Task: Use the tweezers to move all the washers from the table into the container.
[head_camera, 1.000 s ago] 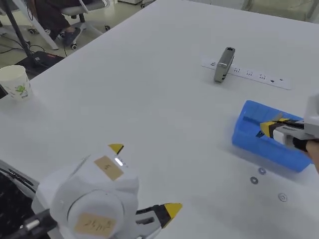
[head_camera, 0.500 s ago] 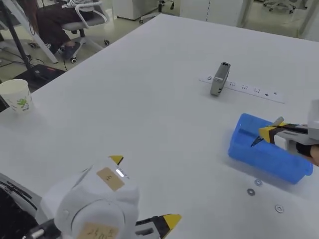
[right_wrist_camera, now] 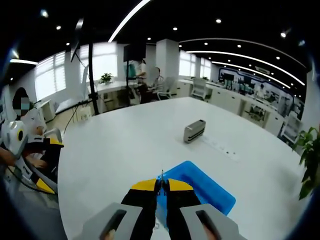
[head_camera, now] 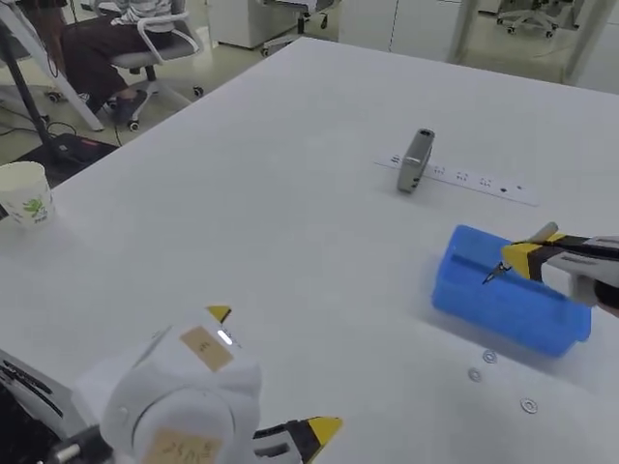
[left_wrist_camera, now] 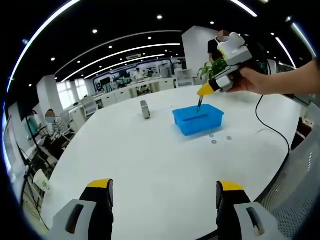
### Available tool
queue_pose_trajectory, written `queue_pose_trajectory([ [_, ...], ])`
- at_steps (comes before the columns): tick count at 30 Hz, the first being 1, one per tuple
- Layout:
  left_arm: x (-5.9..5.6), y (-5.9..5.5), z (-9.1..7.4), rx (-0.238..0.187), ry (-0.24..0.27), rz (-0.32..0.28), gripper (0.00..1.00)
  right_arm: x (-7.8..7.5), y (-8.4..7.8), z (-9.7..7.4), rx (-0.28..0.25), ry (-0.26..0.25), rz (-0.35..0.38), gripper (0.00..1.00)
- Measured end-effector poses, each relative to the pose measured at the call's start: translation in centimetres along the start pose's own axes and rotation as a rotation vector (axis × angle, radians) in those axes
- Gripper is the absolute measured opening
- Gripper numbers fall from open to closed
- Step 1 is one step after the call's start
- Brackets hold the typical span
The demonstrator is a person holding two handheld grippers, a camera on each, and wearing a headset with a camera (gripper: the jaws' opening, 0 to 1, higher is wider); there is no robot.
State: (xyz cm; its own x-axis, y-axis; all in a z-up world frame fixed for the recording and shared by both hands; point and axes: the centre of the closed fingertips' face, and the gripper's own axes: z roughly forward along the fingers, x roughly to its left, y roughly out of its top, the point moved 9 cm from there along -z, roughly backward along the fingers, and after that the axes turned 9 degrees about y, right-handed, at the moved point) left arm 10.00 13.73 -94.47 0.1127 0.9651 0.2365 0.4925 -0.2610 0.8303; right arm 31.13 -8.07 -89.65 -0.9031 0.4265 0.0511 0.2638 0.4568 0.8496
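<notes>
Right gripper (head_camera: 527, 257) has its yellow-tipped jaws pinched almost together on the tweezers (head_camera: 495, 274). Their thin points slant down over the open top of the blue container (head_camera: 503, 314), near one of its ends. Whether a washer sits between the points is too small to tell. Three washers (head_camera: 489, 357) lie flat on the white table (head_camera: 290, 193) just beside the container's long wall on the person's side. They are apart from one another and clear of the tweezer points. Beyond the container's far side lies a white power strip (head_camera: 474, 181) with a grey block (head_camera: 414, 161) at one end of it. Left gripper (head_camera: 273, 372) hangs well apart from the container, low over the table near the person, its jaws spread wide with nothing between them. A paper cup (head_camera: 23, 191) stands farther still from the container, out past the left gripper's side.
</notes>
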Motion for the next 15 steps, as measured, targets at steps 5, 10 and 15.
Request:
queue_pose_trajectory([
  [5,0.0,0.0,0.0,-0.001,0.0,-0.001,0.86,0.9,-1.1,-0.2,0.032,0.029,-0.006,0.02],
  [10,0.0,0.0,0.0,0.0,0.002,0.001,0.86,1.4,-2.2,-0.4,0.056,0.037,0.002,0.02],
  [15,0.0,0.0,0.0,0.001,0.003,0.002,0.86,1.9,-3.7,-0.2,0.088,0.069,0.045,0.02],
])
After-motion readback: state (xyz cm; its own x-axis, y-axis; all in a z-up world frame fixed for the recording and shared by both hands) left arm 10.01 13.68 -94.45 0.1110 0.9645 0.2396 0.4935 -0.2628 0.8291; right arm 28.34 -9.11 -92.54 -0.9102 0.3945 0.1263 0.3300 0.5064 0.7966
